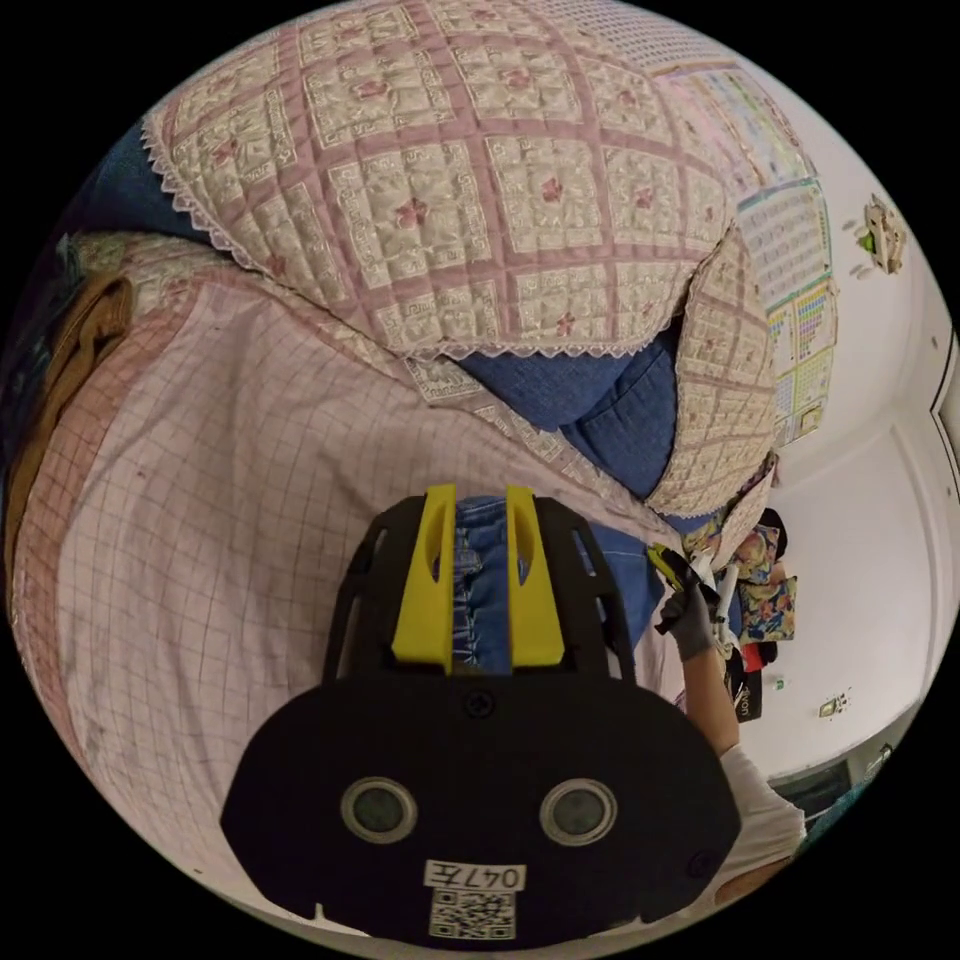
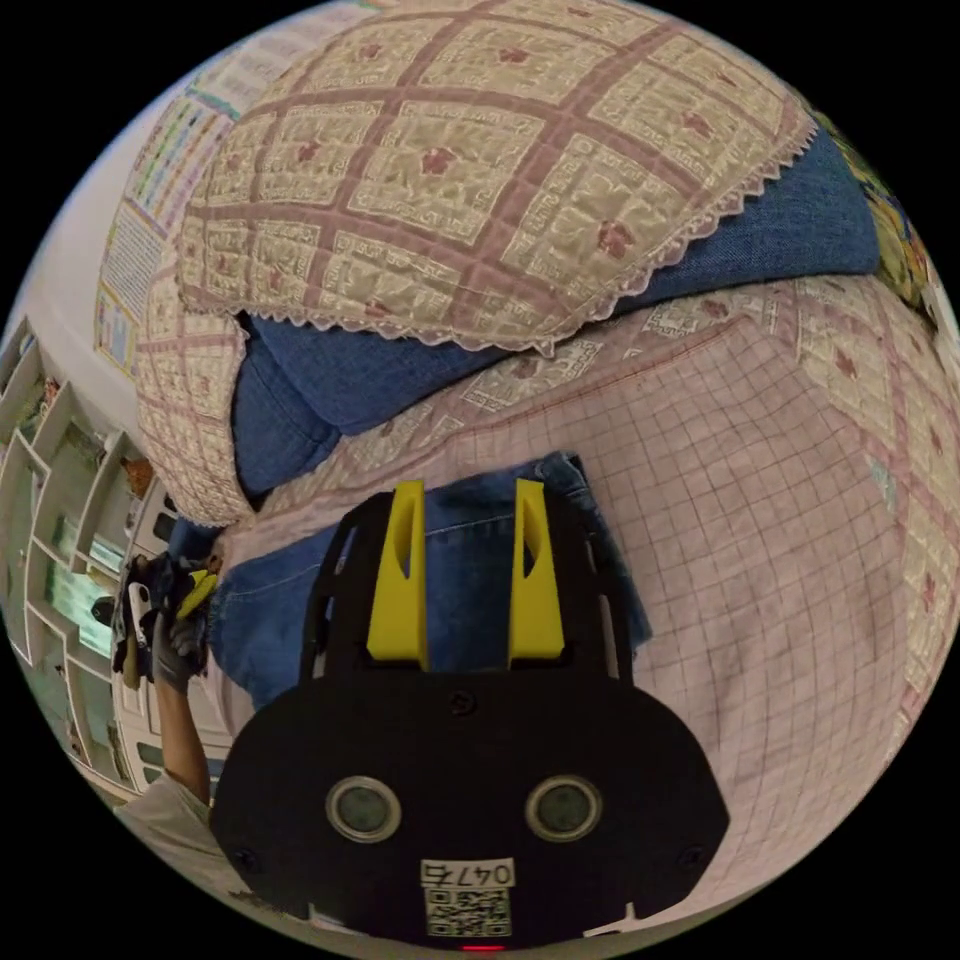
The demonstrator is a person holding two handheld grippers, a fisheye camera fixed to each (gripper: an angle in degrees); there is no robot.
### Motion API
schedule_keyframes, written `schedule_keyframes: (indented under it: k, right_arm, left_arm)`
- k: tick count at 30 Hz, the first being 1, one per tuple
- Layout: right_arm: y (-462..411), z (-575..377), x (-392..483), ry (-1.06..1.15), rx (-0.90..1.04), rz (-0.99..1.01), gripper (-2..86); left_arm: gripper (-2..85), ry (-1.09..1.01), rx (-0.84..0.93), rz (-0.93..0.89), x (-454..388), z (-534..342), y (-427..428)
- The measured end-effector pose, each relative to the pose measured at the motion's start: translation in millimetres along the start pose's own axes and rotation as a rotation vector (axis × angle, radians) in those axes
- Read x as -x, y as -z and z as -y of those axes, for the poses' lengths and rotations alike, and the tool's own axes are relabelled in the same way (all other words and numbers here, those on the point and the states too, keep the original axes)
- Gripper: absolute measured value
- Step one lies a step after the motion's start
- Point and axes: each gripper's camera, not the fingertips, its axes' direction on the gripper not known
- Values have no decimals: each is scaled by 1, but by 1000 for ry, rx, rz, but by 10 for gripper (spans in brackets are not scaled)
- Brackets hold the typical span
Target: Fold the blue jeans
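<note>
The blue jeans [image 2: 470, 570] lie on the pink checked sheet [image 2: 760, 520] of a sofa seat; I judge the fold unfinished, though its stage is unclear. My left gripper [image 1: 479, 580] stands narrow with a denim seam between its jaws, my right gripper [image 2: 465, 580] wider above the cloth; whether either presses on the denim I cannot tell. Both gripper bodies hide most of the garment.

We see a pink checked sheet [image 1: 220, 470] spread over the sofa seat. Along its back edge stand blue cushions [image 1: 600, 400], and a quilted floral cover [image 1: 450, 190] with a lace trim is draped over them. Past the sofa's end, charts [image 1: 800, 300] hang on the white wall [image 1: 880, 560], and white shelves [image 2: 50, 500] stand at its other end.
</note>
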Motion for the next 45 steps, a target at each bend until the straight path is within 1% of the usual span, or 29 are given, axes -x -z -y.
schedule_keyframes:
  k: [4, 5, 6, 7, 9, 10, 12, 14, 15, 17, 19, 21, 23, 25, 29, 32, 37, 40, 42, 43, 45]
  right_arm:
    - [54, -37, -27, -25, -155, 27, 81]
    - [69, -51, -39, -47, -185, 43, 75]
    - [75, -58, -46, -60, -193, 50, 72]
    - [83, -71, -62, -85, -202, 60, 70]
    - [86, -86, -84, -124, -173, 55, 69]
    - [83, -93, -99, -157, -145, 51, 70]
    - [74, -102, -118, -212, -115, 98, 71]
    - [60, -110, -135, -268, -90, 182, 70]
    - [57, -111, -139, -279, -84, 196, 70]
    - [44, -116, -152, -324, -59, 219, 68]
    - [41, -121, -161, -357, -75, 230, 67]
    - [42, -129, -169, -385, -92, 254, 67]
    - [47, -147, -175, -408, -129, 277, 67]
    - [46, -159, -178, -406, -149, 275, 65]
    - [35, -159, -193, -465, -168, 324, 54]
    - [28, -150, -191, -451, -134, 253, 40]
    - [29, -156, -190, -454, -168, 247, 6]
    - [31, -169, -190, -449, -207, 249, -6]
    - [29, -176, -191, -444, -221, 248, -8]
    - [27, -180, -192, -446, -233, 260, -9]
    - [25, -183, -193, -446, -236, 282, -10]
  left_arm:
    - [84, -49, -87, 7, -43, 5, 35]
    - [79, -117, -87, 1, -72, 0, 41]
    - [77, -209, -46, -6, -111, -8, 37]
    - [77, -261, -11, -7, -132, -14, 31]
    - [81, -487, 139, 24, -229, -49, -10]
    - [82, -535, 158, 40, -253, -61, -21]
    - [88, -715, 246, 65, -341, -108, -73]
    - [95, -793, 294, 96, -393, -133, -111]
    - [97, -819, 292, 141, -419, -141, -134]
    - [98, -833, 285, 231, -443, -144, -166]
    - [98, -829, 310, 284, -453, -144, -193]
    - [94, -829, 378, 287, -453, -147, -220]
    - [90, -819, 391, 261, -449, -151, -230]
    - [87, -806, 373, 232, -450, -148, -228]
    - [86, -762, 399, 185, -456, -128, -233]
    - [87, -774, 395, 175, -464, -121, -231]
    - [88, -781, 362, 156, -471, -110, -216]
    - [82, -763, 303, 125, -479, -81, -198]
    - [75, -760, 258, 135, -501, -42, -198]
    - [72, -759, 249, 141, -508, -30, -202]
    - [55, -754, 245, 196, -534, 12, -237]
